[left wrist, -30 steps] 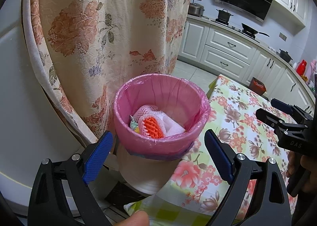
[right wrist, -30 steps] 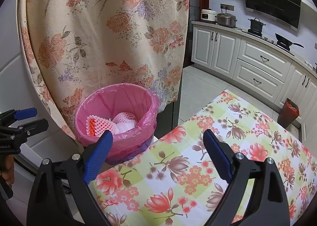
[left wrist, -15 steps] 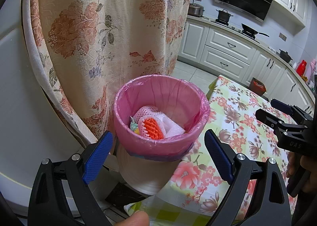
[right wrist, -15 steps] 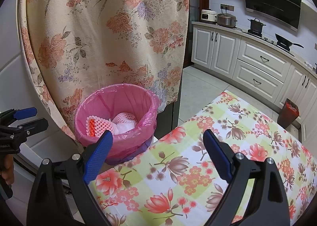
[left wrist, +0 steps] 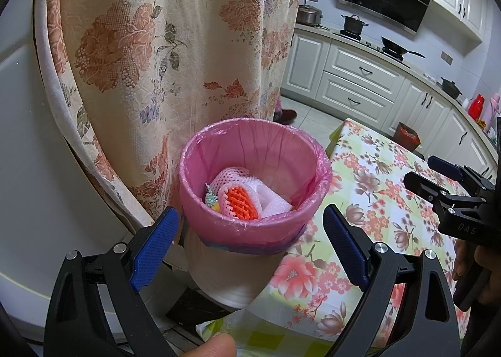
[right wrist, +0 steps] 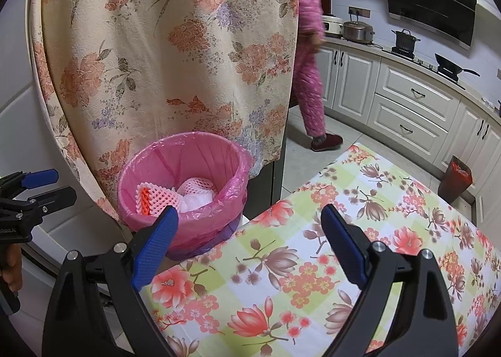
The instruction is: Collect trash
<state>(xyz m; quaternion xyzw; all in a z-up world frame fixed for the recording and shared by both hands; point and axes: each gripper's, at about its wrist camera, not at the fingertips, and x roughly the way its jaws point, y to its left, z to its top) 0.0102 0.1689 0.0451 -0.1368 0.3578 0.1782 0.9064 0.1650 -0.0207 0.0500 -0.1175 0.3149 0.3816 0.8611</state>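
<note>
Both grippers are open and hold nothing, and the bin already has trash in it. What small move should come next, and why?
Probably turn both away from the bin to look for more trash. The left gripper and right gripper are empty, foam nets already lie inside, and the visible tablecloth shows no trash.

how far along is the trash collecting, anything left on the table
Done: foam fruit nets and other scraps already lie in the pink-lined bin beside the table. In hand: nothing; the left claw and right claw are both open and empty. Left: the visible stretch of floral tablecloth shows no loose trash, so the job looks finished or nearly so, though parts of the table are out of view.
</note>
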